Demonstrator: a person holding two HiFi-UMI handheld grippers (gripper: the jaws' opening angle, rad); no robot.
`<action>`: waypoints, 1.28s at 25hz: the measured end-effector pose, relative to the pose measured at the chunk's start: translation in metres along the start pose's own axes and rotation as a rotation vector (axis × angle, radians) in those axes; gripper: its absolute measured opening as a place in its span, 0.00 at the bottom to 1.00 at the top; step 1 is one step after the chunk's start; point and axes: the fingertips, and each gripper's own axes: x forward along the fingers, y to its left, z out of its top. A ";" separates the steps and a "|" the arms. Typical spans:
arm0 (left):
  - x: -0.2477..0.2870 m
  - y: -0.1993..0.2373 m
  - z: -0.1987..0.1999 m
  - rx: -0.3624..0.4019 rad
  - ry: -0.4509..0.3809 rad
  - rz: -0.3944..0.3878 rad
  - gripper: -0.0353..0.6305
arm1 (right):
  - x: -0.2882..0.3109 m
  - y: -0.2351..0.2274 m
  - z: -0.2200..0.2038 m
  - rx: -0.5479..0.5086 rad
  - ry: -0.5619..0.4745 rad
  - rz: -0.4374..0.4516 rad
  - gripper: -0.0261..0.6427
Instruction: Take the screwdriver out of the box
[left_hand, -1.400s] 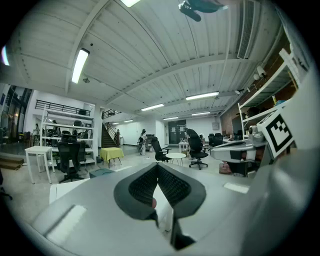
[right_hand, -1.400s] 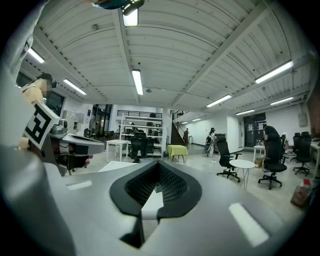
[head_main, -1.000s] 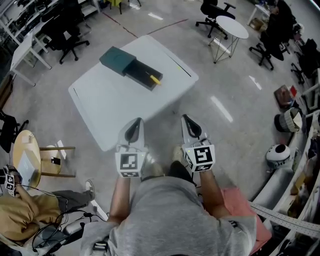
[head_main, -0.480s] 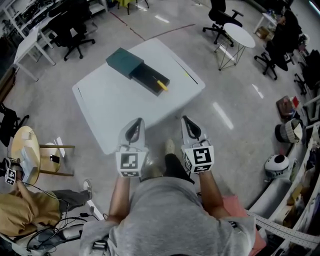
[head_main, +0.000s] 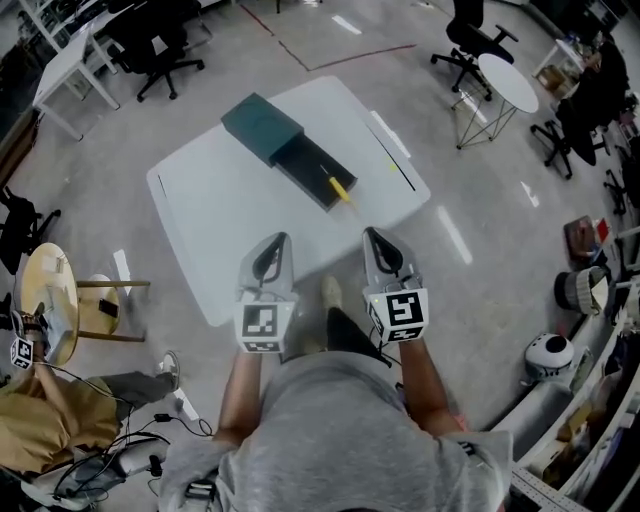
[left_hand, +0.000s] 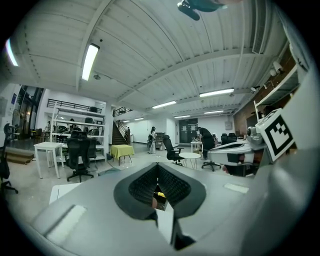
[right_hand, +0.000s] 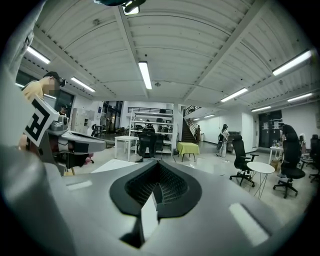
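Observation:
A dark green box (head_main: 262, 127) lies on the white table (head_main: 215, 225) with its black drawer (head_main: 312, 170) pulled out toward me. The screwdriver (head_main: 340, 187) with a yellow handle lies at the drawer's near end. In the left gripper view a bit of yellow screwdriver (left_hand: 159, 194) shows through the gap under the jaw tips. My left gripper (head_main: 270, 244) and right gripper (head_main: 374, 238) are held side by side at the table's near edge, short of the box. Both are shut with nothing in them; the left gripper (left_hand: 157, 167) and right gripper (right_hand: 160, 165) show their jaws meeting.
A thin dark strip (head_main: 396, 164) lies along the table's right side. Office chairs (head_main: 160, 45) and a round white table (head_main: 509, 82) stand beyond. A small round wooden table (head_main: 45, 300) and a seated person (head_main: 50, 440) are at the lower left.
The table and box have drawn nearer and lower in the head view as I walk toward them. Both grippers keep the same pose and stay shut.

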 end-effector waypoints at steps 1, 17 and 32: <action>0.009 0.004 0.000 -0.006 0.005 0.005 0.07 | 0.010 -0.004 0.000 0.000 0.008 0.009 0.04; 0.116 0.039 -0.054 -0.091 0.161 0.073 0.07 | 0.140 -0.046 -0.054 0.006 0.205 0.150 0.04; 0.164 0.049 -0.124 -0.166 0.299 0.102 0.07 | 0.206 -0.053 -0.129 0.018 0.370 0.247 0.04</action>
